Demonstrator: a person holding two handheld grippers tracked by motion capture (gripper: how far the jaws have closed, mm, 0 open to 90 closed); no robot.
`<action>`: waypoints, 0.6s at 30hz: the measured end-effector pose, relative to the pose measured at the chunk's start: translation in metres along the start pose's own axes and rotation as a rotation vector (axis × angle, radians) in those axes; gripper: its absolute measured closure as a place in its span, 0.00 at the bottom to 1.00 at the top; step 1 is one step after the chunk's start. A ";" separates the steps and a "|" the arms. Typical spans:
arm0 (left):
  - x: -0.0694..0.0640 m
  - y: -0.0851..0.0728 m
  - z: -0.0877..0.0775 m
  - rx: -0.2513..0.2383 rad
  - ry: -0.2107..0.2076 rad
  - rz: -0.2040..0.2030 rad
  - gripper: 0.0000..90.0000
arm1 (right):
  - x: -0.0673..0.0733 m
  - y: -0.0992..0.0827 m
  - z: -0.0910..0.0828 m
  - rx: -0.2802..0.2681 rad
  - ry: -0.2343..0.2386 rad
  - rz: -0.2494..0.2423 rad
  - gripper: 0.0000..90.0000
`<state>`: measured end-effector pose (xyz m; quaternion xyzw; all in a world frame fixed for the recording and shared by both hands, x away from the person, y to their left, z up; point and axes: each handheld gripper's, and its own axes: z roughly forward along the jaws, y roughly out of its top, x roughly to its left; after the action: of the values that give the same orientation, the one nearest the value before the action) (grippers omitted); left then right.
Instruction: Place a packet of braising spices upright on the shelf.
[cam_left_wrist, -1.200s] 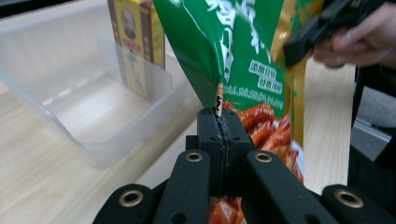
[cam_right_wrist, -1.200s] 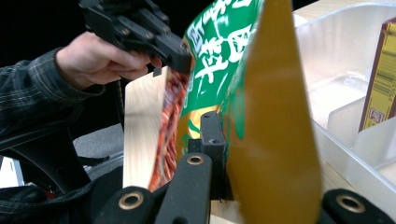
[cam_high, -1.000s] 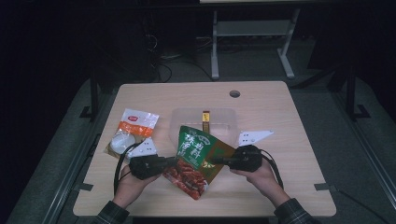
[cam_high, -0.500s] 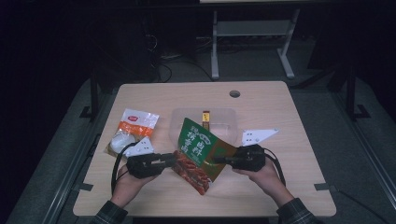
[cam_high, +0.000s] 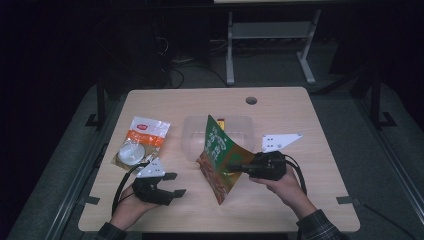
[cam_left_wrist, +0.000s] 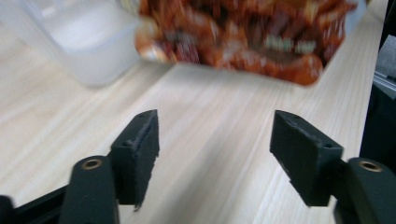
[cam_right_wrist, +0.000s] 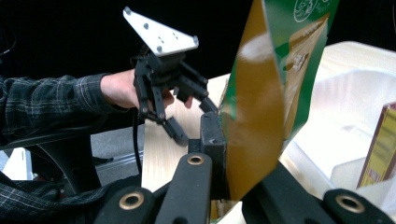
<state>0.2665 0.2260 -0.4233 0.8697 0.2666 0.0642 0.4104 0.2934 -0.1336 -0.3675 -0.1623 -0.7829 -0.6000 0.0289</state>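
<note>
Snack bag (cam_high: 218, 157) in green and red hung pinched by its right edge in the right tongs (cam_high: 233, 168), which stayed off the desk (cam_high: 300, 200) with their jaws clamped tight on the foil. The bag's long axis ran from far to near, tilted, its lower corner close to the wood just in front of the clear plastic tub (cam_high: 192, 132). The left tongs (cam_high: 175, 184) sat well to the bag's left, jaws having just been opening, with nothing between them; from their own camera the bag's red end (cam_left_wrist: 243, 42) lay straight ahead, beyond bare wood. The right hand (cam_high: 280, 182) was therefore the nearer, already holding. Counted: one green bag, one tub with a yellow box (cam_right_wrist: 378, 154) inside, one orange-and-white packet (cam_high: 140, 142) at far left, two tongs.
</note>
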 end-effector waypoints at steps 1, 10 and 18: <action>0.000 -0.002 0.001 -0.002 -0.004 -0.004 0.33 | 0.001 0.002 0.000 -0.001 0.004 -0.010 1.00; 0.002 -0.008 0.009 0.030 -0.010 -0.002 0.23 | 0.009 0.028 0.001 0.000 0.029 -0.078 1.00; 0.004 -0.009 0.013 0.043 -0.006 0.006 0.22 | 0.008 0.050 0.002 0.012 0.015 -0.124 1.00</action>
<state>0.2706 0.2244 -0.4394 0.8793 0.2639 0.0573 0.3923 0.3001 -0.1187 -0.3195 -0.1090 -0.7949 -0.5969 -0.0015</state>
